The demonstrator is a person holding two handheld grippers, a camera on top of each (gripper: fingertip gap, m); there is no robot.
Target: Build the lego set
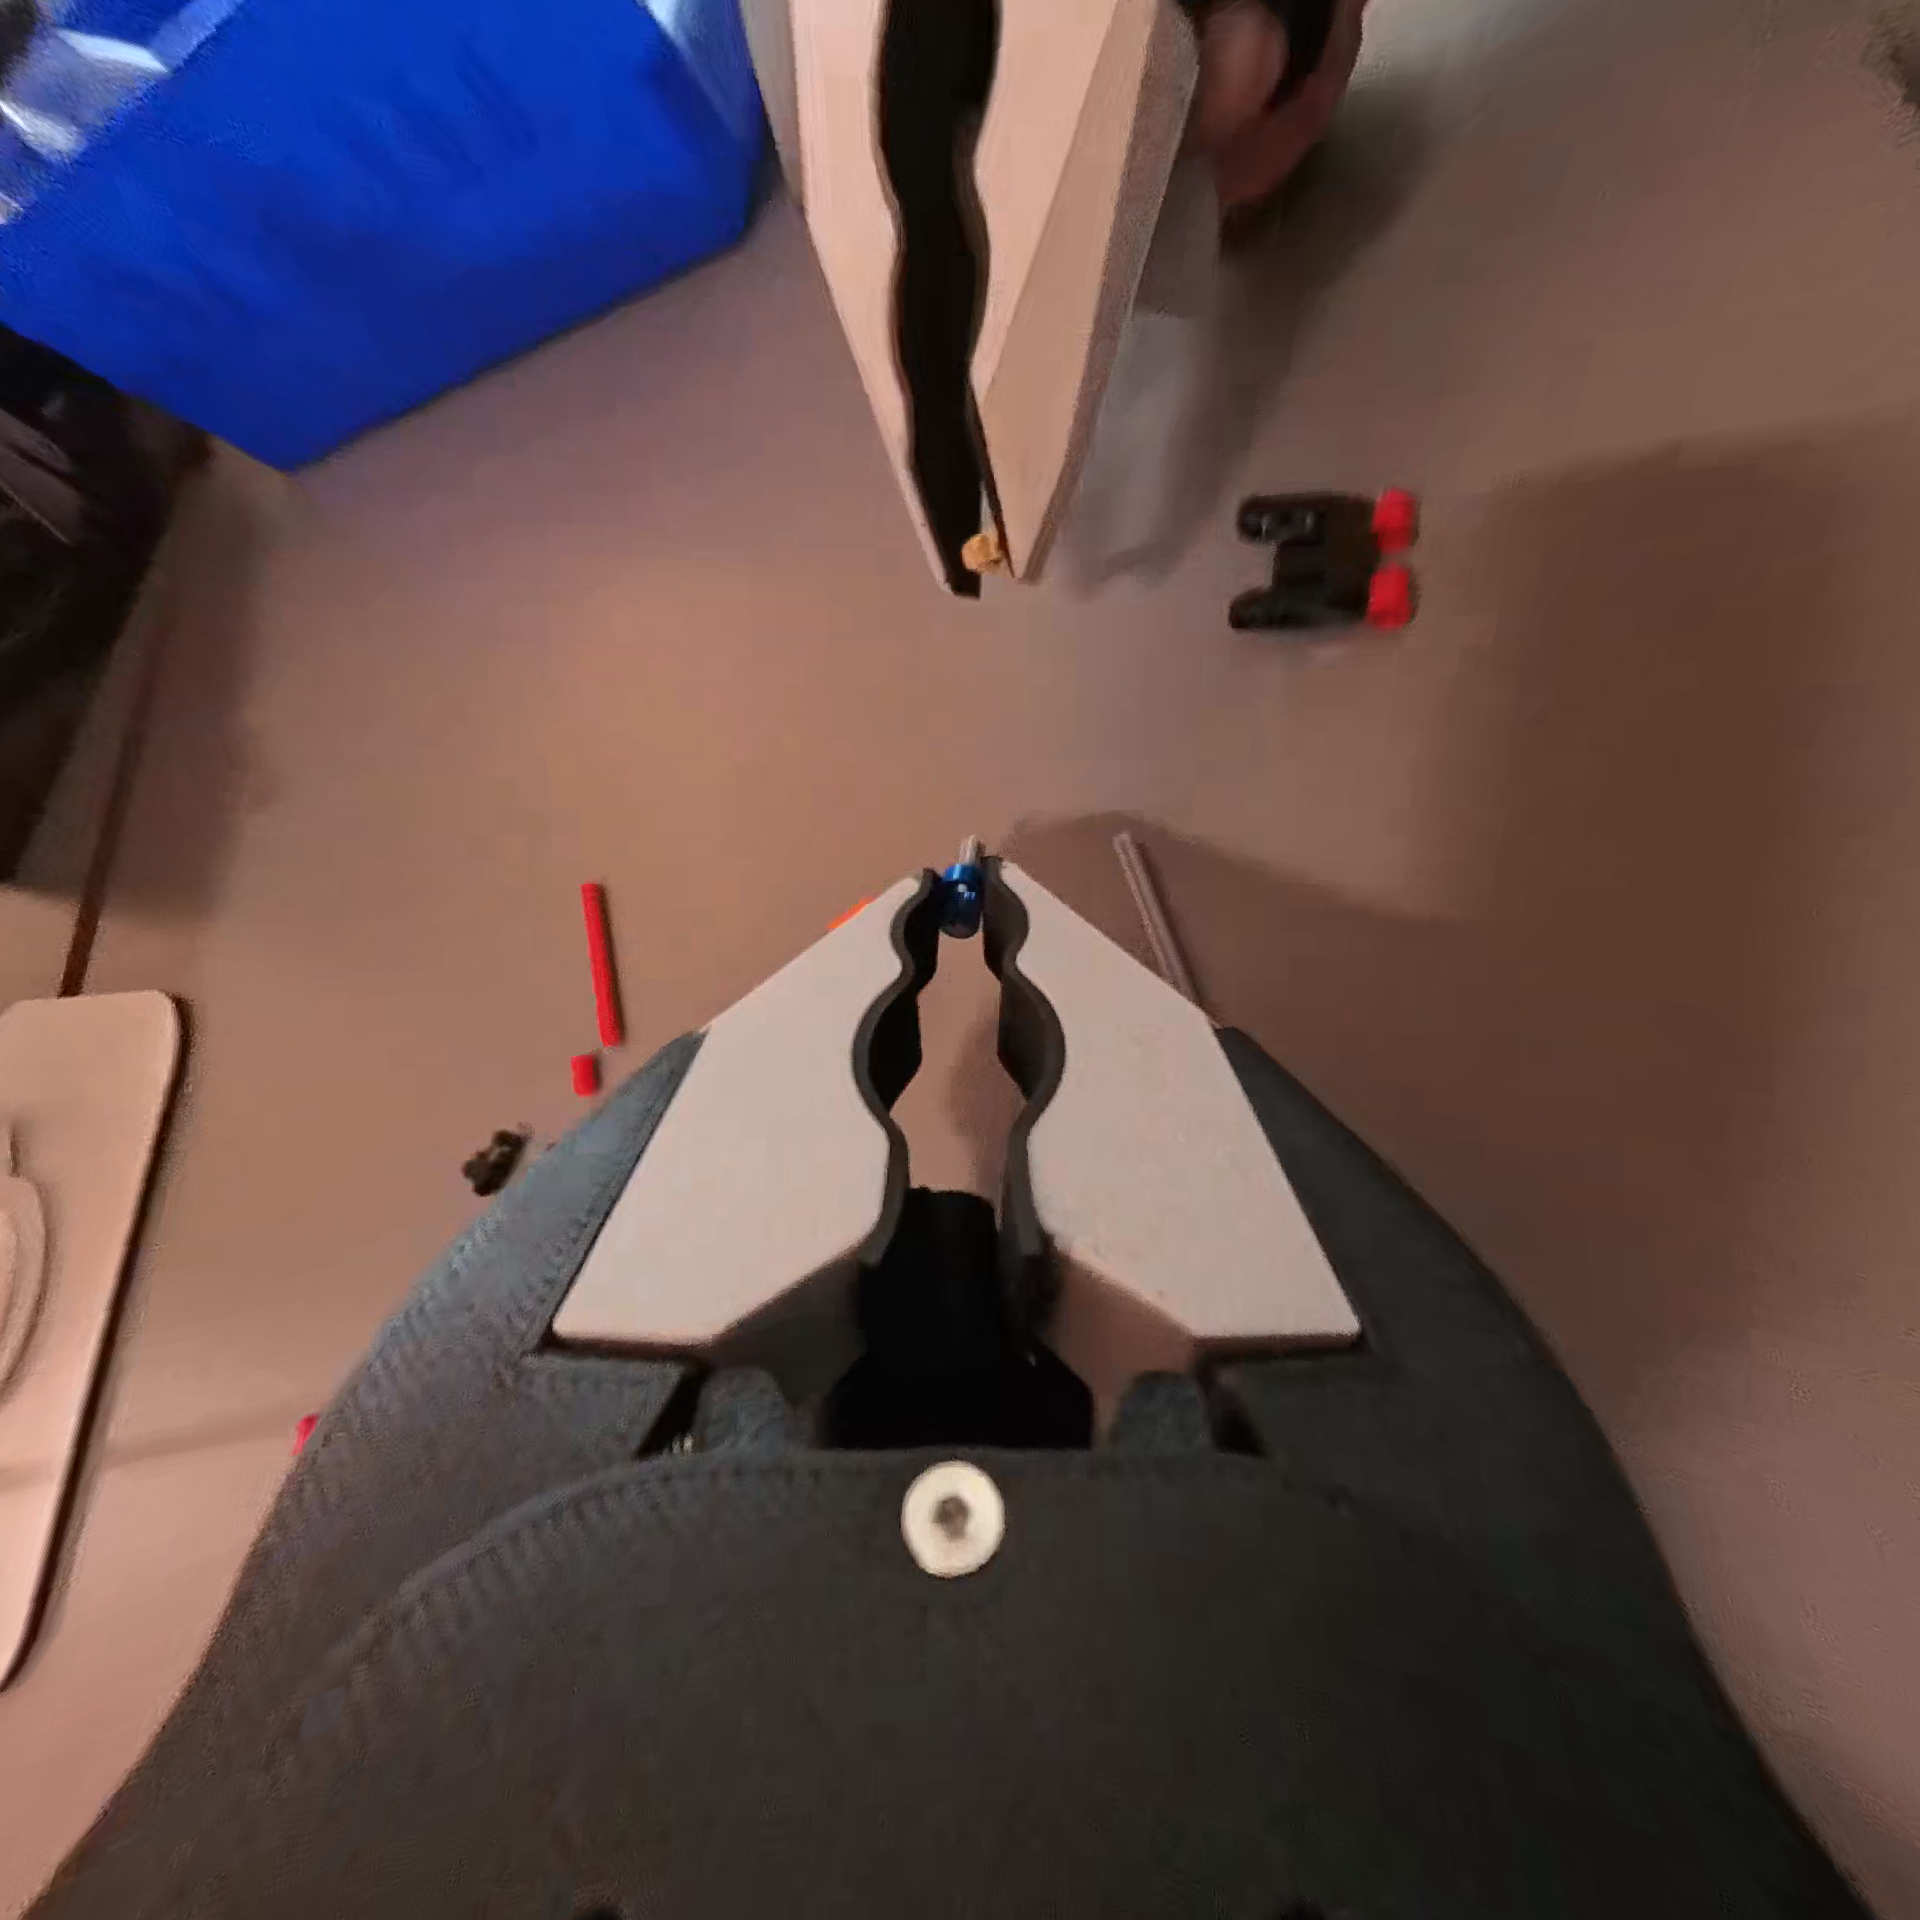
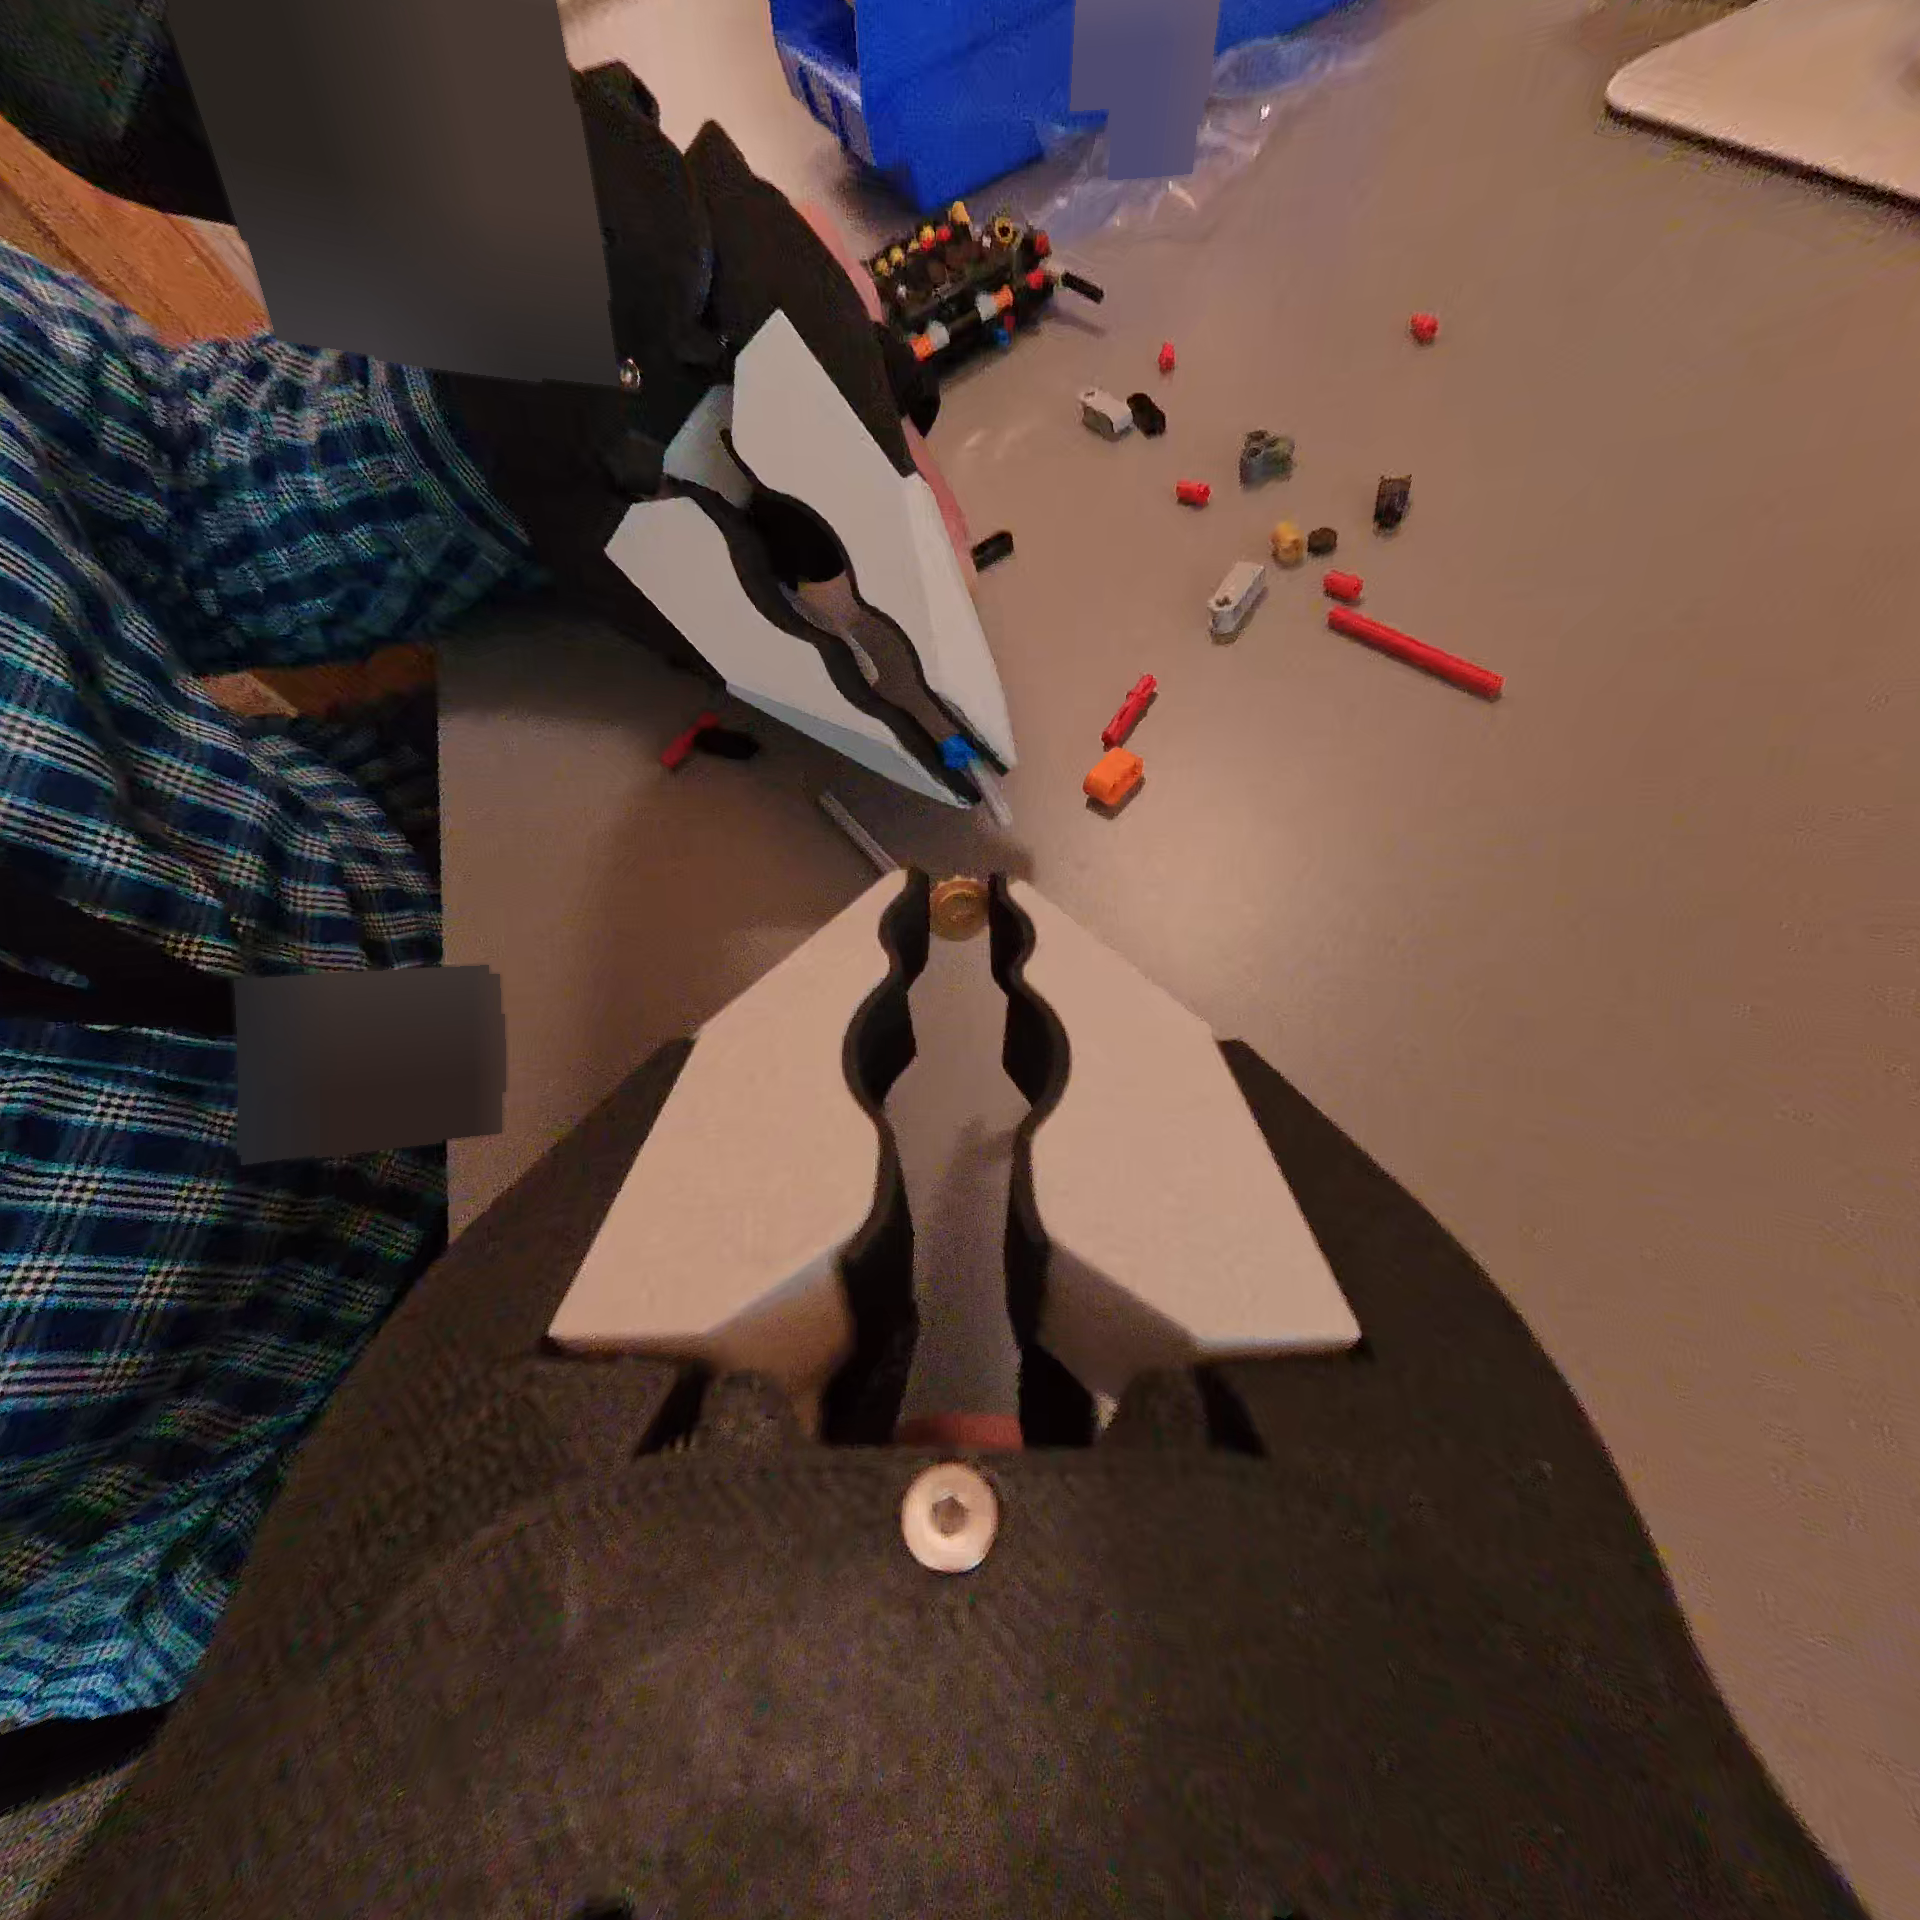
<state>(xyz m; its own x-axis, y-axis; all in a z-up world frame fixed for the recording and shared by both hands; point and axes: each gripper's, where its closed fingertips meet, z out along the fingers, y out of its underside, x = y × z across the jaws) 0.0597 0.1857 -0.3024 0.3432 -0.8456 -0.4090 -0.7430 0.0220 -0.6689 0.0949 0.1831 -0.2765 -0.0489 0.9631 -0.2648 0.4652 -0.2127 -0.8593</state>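
Both tongs (image 1: 961, 883) (image 2: 956, 883) have pale wedge fingers, wavy black pads, black textured bodies, one silver screw; blue plaid sleeve (image 2: 208, 582)

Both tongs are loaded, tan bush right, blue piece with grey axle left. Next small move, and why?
Probably bring the right tongs forward to line the tan bush up with the grey axle tip sticking out of the blue piece in the left tongs. Both parts are clamped at the tips, the two tips face each other, and a gap remains between them.
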